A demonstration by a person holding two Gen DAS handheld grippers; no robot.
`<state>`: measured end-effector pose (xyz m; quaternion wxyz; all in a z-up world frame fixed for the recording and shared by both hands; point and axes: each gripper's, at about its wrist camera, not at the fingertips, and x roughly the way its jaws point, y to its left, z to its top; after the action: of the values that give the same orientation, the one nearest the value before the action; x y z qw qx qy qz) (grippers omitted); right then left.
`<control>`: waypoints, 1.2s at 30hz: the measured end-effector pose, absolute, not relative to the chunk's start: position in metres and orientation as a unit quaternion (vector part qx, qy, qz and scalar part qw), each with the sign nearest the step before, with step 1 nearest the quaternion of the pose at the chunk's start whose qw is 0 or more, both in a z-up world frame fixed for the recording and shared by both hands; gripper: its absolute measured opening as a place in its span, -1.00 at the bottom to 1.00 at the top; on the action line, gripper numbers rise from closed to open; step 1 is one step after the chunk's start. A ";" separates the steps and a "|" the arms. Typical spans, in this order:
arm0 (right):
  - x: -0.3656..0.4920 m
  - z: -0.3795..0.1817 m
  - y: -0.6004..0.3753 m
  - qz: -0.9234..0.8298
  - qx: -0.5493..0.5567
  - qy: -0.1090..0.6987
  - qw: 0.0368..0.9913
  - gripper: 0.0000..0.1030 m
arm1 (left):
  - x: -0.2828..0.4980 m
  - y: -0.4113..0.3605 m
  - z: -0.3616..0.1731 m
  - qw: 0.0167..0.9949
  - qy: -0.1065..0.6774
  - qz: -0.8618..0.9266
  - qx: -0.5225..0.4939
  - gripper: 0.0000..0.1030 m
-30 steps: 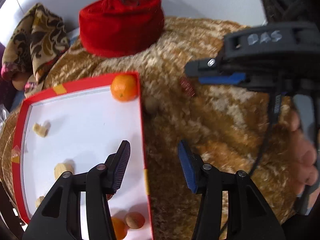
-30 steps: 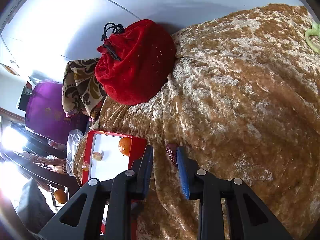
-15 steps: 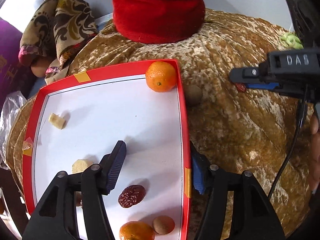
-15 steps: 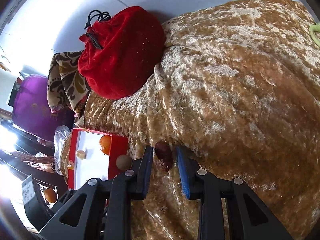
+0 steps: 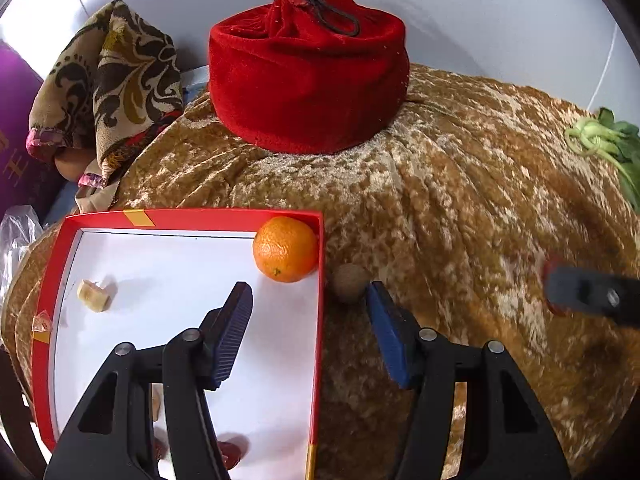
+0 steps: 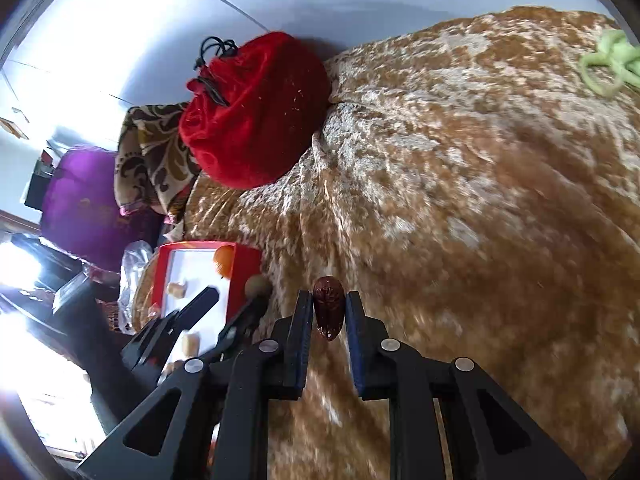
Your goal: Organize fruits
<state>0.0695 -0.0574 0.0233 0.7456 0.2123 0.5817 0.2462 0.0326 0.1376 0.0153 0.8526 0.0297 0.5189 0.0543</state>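
1. Step in hand: gathering loose fruit from the velvet-covered worktop [image 5: 460, 208] into the red tray [image 5: 316, 320]. You are working both sides at once.
2. Right hand-held gripper [image 6: 329, 314]: jaws drawn narrow, pads pressed on both sides of the red date [image 6: 329, 306]. The date sits between the fingertips, its tip poking out ahead of them. It looks gripped. Whether it is clear of the cloth I cannot tell, as the background is blurred.
3. Left hand-held gripper [image 5: 308, 320]: jaws at a middling width, nothing held. It straddles the tray's right wall, with the left finger over the white tray floor and the right finger outside, over the cloth.
4. Round brown fruit [image 5: 349, 283]: lies on the cloth just outside the tray's right wall, near the tray's far right corner and just beside the left gripper's right finger. Not yet gripped.
5. Already in the tray: an orange [image 5: 286, 249] in the far right corner, a pale fruit chunk [image 5: 93, 295] near the left wall, and a dark red piece at the near edge, partly hidden by the gripper.
6. Next move, right side (judgement): carry the date over the tray wall and release it onto bare white floor, clear of the orange.
7. Next move, left side (judgement): shift off the wall so both fingers bracket the brown fruit. It is round and may roll on the velvet, so close squarely.
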 end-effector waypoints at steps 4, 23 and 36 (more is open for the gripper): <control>0.057 0.031 -0.077 0.250 0.223 0.586 0.738 -0.67 | 0.045 0.144 0.007 0.853 0.518 0.054 0.025 0.15; 0.056 0.043 -0.107 0.247 0.233 0.573 0.746 -0.67 | 0.035 0.129 0.018 0.875 0.477 0.005 0.086 0.10; 0.056 0.037 -0.108 0.237 0.231 0.580 0.744 -0.66 | 0.027 0.118 0.041 0.889 0.437 -0.003 0.135 0.10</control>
<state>0.0563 -0.1078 0.0371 0.7438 0.2315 0.5803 0.2374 0.0272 0.1178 0.0407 0.8890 0.1354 0.4373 -0.0032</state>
